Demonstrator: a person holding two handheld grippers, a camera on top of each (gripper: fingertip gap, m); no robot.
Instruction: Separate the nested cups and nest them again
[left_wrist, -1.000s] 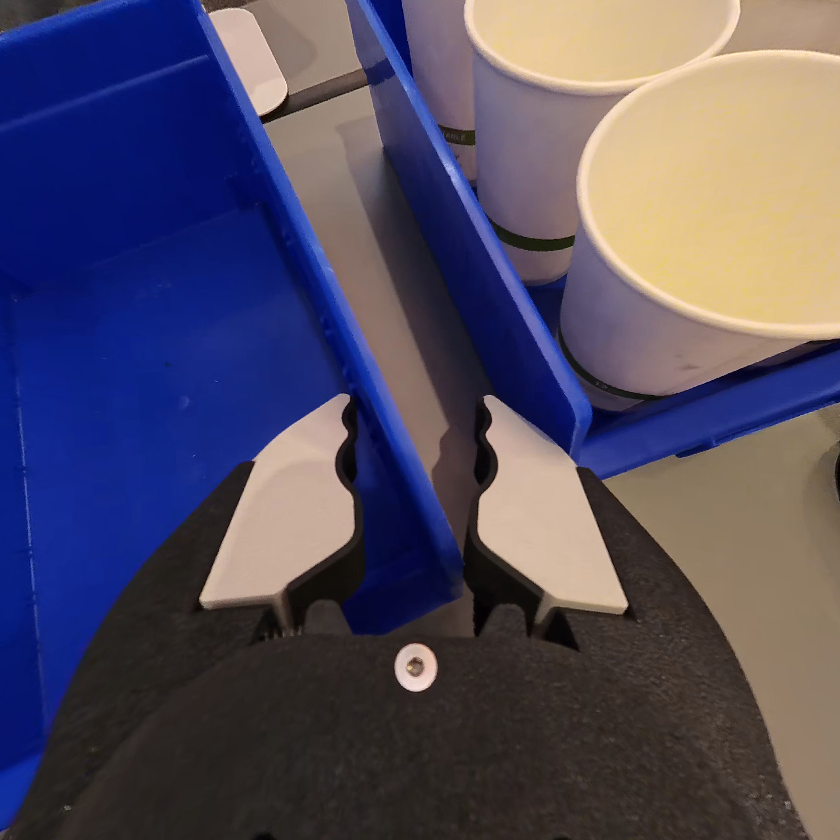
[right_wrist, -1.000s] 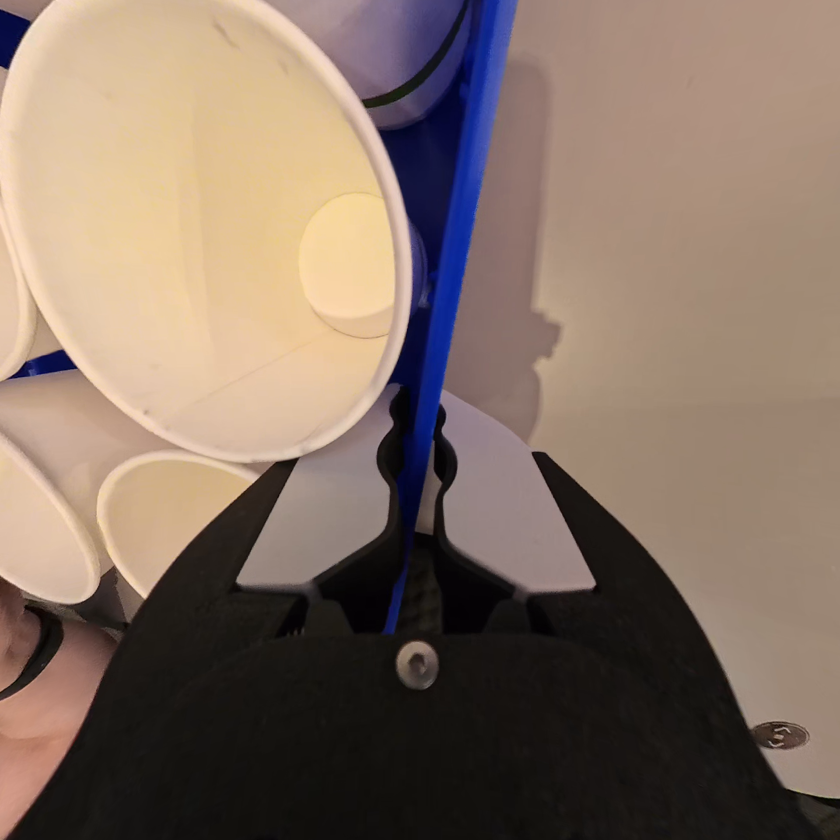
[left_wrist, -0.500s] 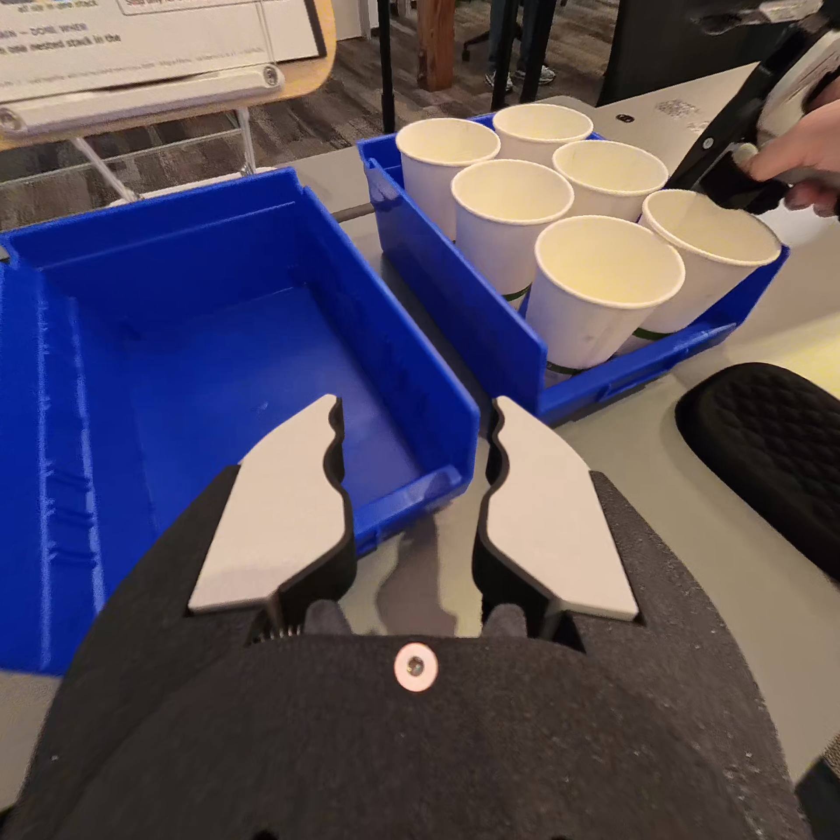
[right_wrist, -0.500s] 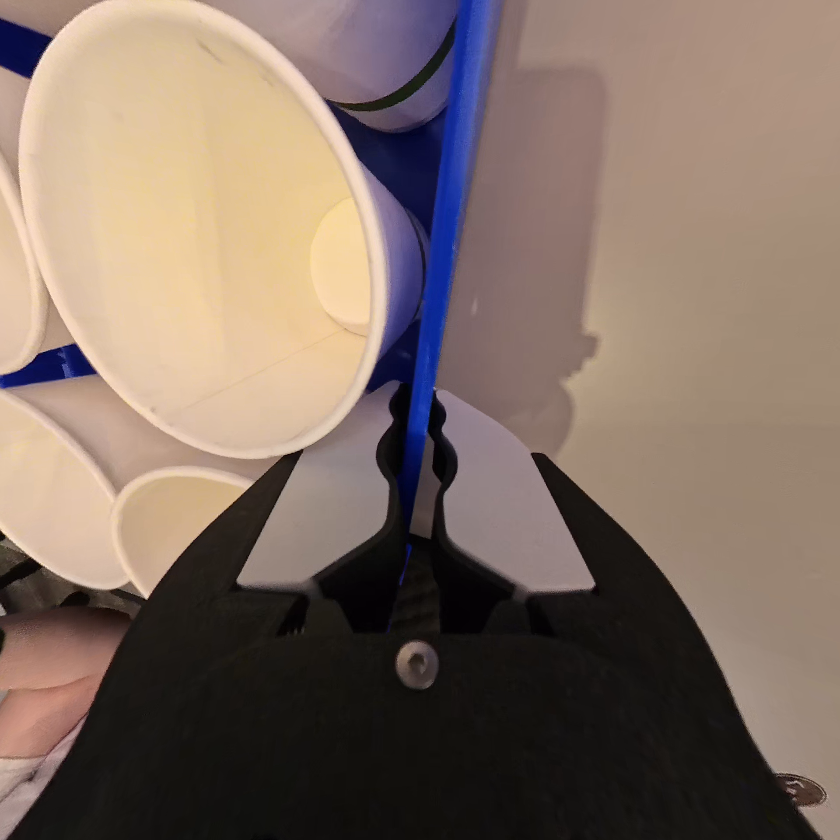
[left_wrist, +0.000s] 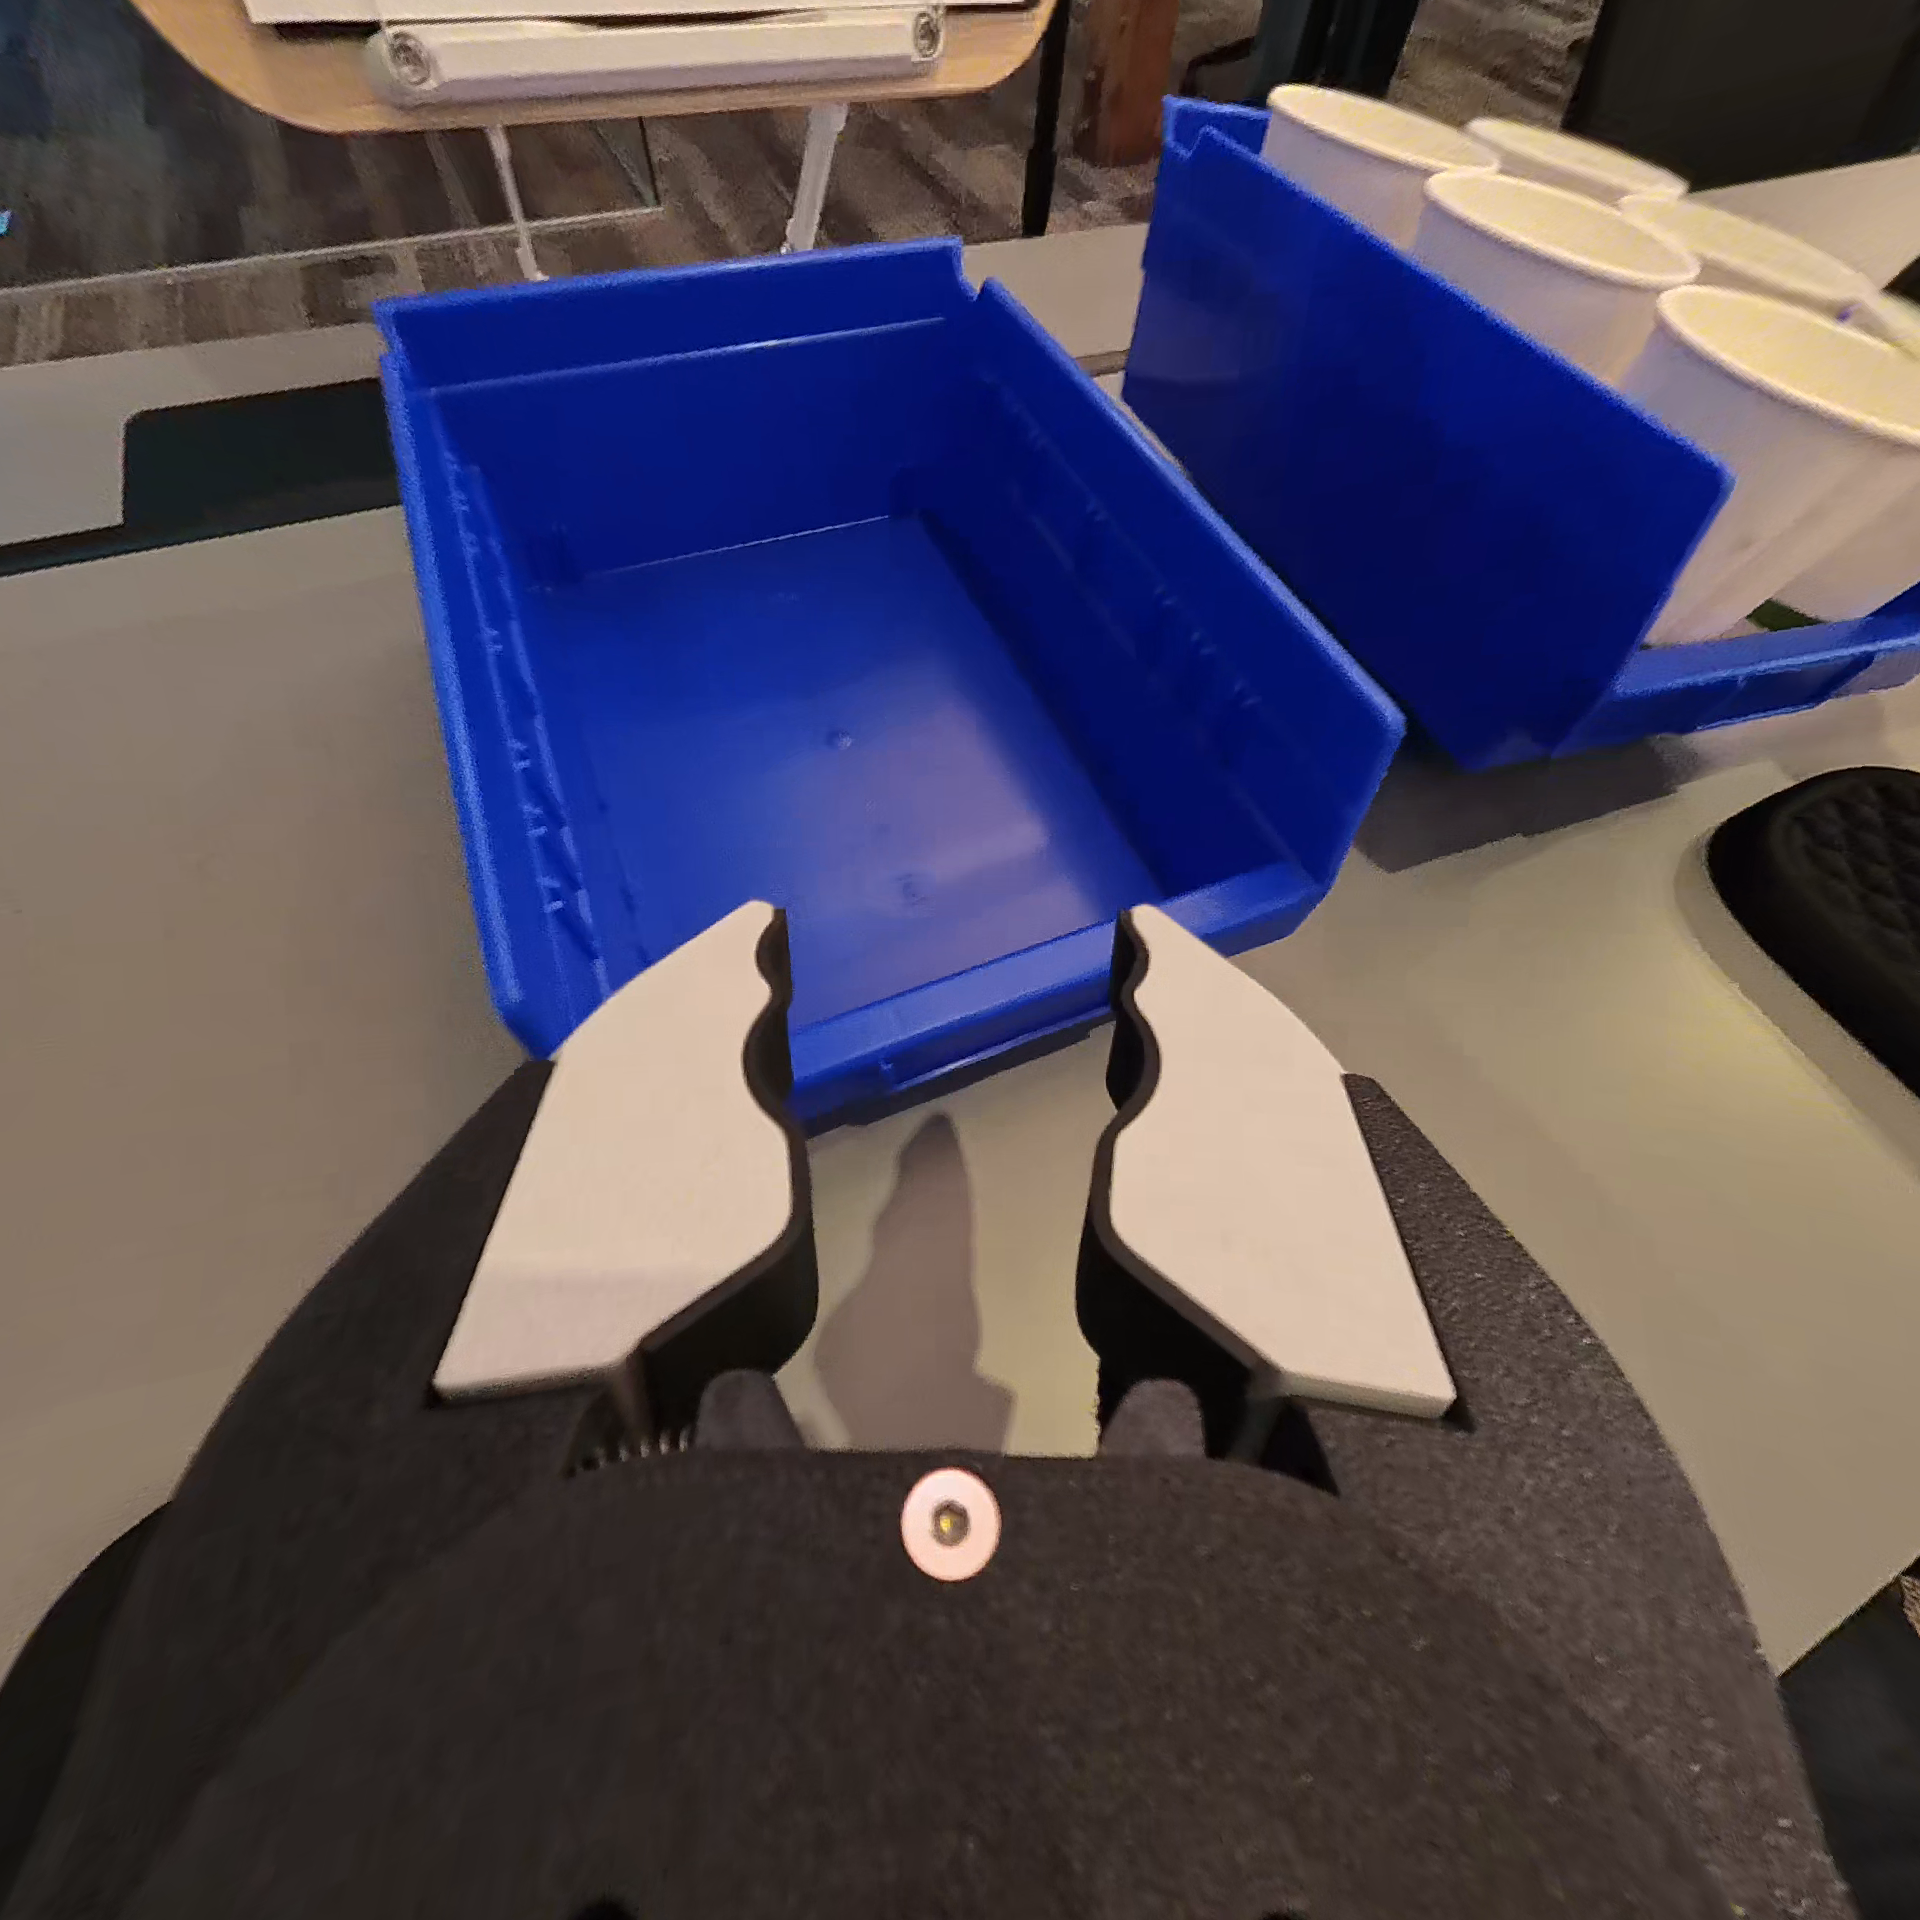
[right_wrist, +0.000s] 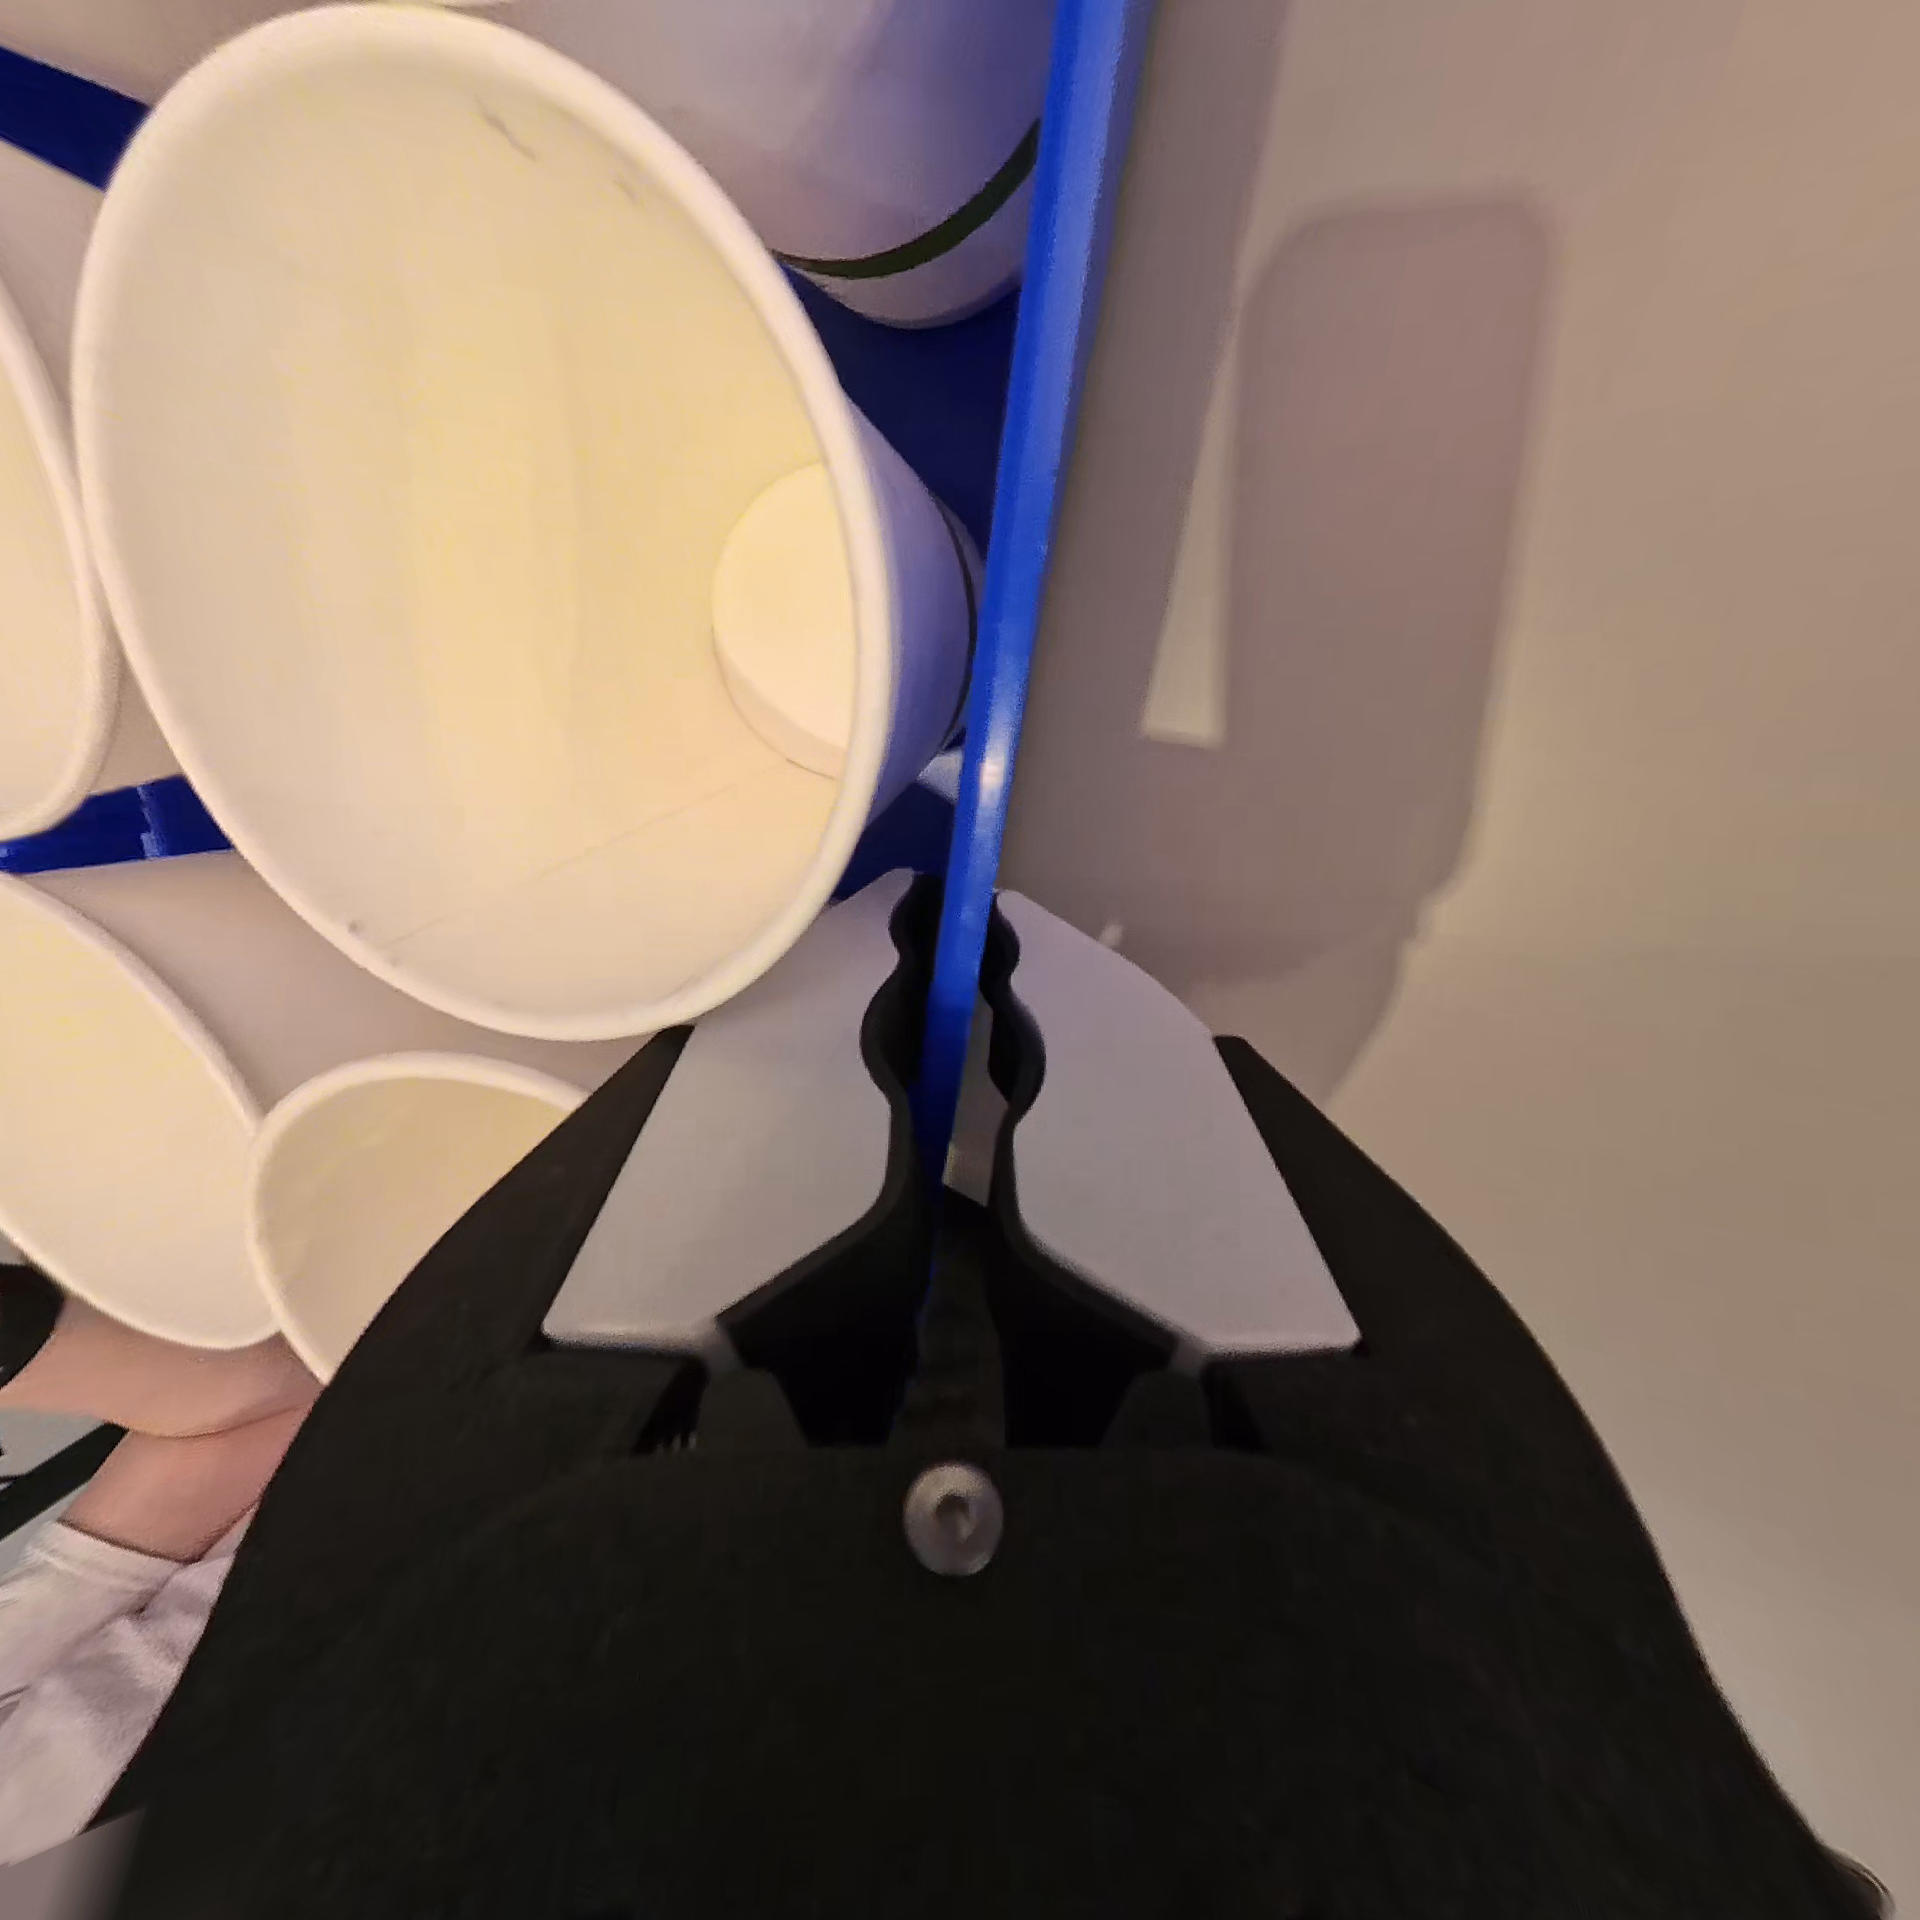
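On table, left wrist view: empty blue bin (left_wrist: 831, 665) is sitting at 12 o'clock of the left gripper (left_wrist: 951, 951).
Left gripper: jaws are gaping wide, gripping nothing, hovering over the grey table (left_wrist: 208, 935) just short of the bin's near lip.
Cup bin (left_wrist: 1403, 499): second blue bin is sitting at 2 o'clock, just beside the empty one, apart from it.
Cups (left_wrist: 1538, 260): white paper cups are standing upright inside the cup bin, packed close together.
Right gripper (right_wrist: 951, 925): jaws are pinching nearly closed on the cup bin's thin blue side wall (right_wrist: 1039, 468).
Right wrist view: nearest cup (right_wrist: 468, 520) is sitting at 10 o'clock, mouth facing the camera; more cups crowding at 8 o'clock.
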